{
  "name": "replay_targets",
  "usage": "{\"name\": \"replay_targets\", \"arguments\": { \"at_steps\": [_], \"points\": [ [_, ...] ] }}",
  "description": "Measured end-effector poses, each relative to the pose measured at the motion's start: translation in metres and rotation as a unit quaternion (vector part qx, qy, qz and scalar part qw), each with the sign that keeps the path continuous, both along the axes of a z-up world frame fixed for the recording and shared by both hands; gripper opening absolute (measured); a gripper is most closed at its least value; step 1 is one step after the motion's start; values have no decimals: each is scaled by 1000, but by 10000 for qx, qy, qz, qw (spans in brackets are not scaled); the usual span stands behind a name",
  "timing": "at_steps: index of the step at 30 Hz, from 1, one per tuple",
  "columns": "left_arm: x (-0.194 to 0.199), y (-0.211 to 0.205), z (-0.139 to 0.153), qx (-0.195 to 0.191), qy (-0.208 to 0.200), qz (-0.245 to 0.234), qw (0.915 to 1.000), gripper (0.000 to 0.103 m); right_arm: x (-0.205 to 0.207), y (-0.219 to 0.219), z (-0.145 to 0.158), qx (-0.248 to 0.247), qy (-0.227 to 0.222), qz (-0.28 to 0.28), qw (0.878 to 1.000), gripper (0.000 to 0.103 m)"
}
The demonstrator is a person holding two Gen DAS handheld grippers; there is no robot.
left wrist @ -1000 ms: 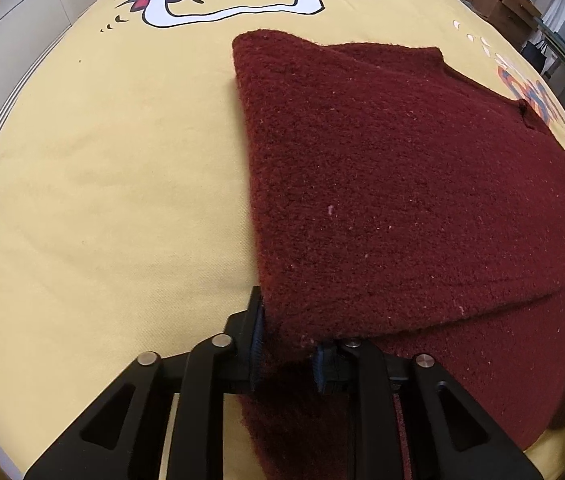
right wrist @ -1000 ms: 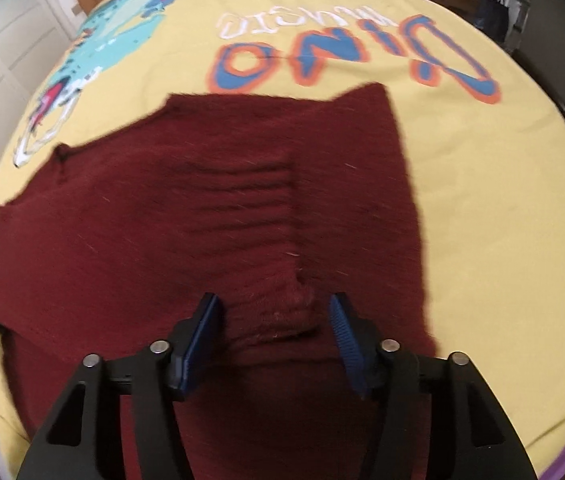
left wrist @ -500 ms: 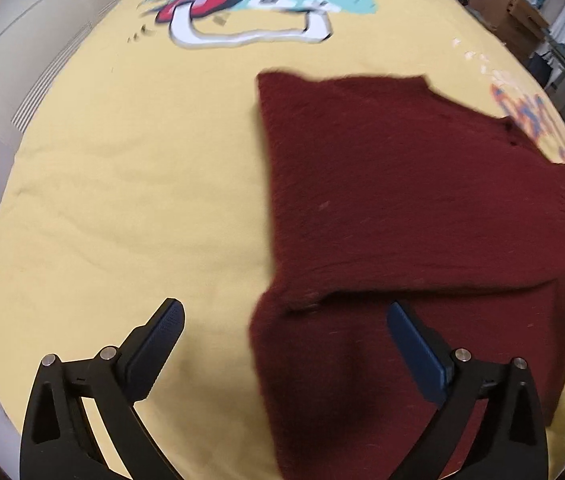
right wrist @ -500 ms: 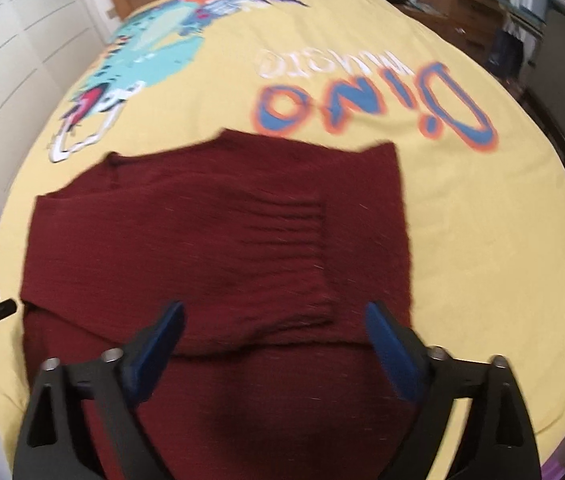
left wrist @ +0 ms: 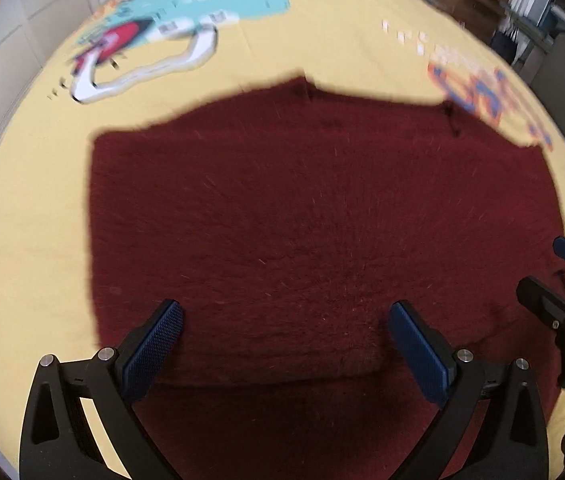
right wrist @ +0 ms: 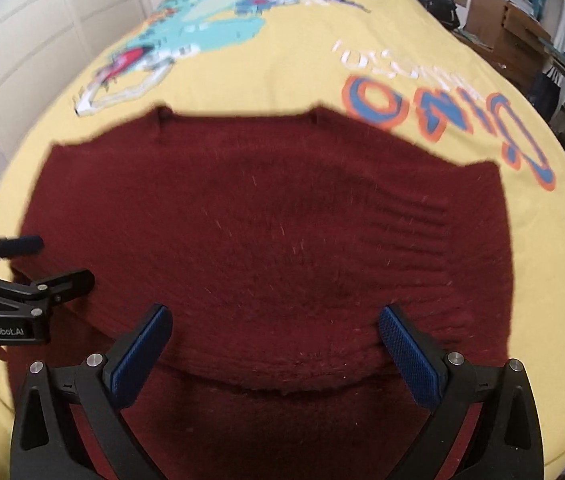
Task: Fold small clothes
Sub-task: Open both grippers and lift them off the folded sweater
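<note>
Lying flat on a yellow bedspread (right wrist: 422, 20) printed with a cartoon dinosaur and orange-and-blue lettering, a dark red fuzzy knitted sweater (right wrist: 274, 220) fills the middle of both wrist views. One layer is folded over the body, its free edge running crosswise close to the cameras, with a ribbed cuff or hem showing on the right side of the right wrist view. That doubled layer suggests one fold is already in place and the cloth has been left lying so it keeps its shape.

A left gripper (left wrist: 286, 344) of black plastic with blue textured pads hangs over the near edge, jaws spread wide, nothing between the pads. A matching right gripper (right wrist: 274, 344) is likewise wide apart and holds nothing. Each tool also appears at the edge of the other's view, so the two sit side by side above the fold edge, probably placed to take the next pair of corners.

Cardboard boxes (right wrist: 506, 20) stand beyond the bed.
</note>
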State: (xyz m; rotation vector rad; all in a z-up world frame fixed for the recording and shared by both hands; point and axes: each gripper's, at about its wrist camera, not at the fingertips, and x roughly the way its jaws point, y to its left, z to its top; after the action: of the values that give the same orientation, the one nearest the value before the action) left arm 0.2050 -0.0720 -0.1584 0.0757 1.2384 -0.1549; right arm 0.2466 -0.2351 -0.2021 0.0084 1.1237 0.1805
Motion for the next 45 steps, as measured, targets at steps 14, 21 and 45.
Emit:
{"name": "replay_targets", "arguments": {
  "at_steps": [14,21,45],
  "points": [
    [9,42,-24,69,-60,234,9997,102,0,-63,-23,-187,77,-468,9987,103],
    [10,52,-29,-74,-41,305,9995,102,-4,-84,-28,79,153,-683,9975,103],
    [-99,64,34,-428,-327,859,9949,102,-140,-112,38,291,-383,-851,9952,103]
  ]
}}
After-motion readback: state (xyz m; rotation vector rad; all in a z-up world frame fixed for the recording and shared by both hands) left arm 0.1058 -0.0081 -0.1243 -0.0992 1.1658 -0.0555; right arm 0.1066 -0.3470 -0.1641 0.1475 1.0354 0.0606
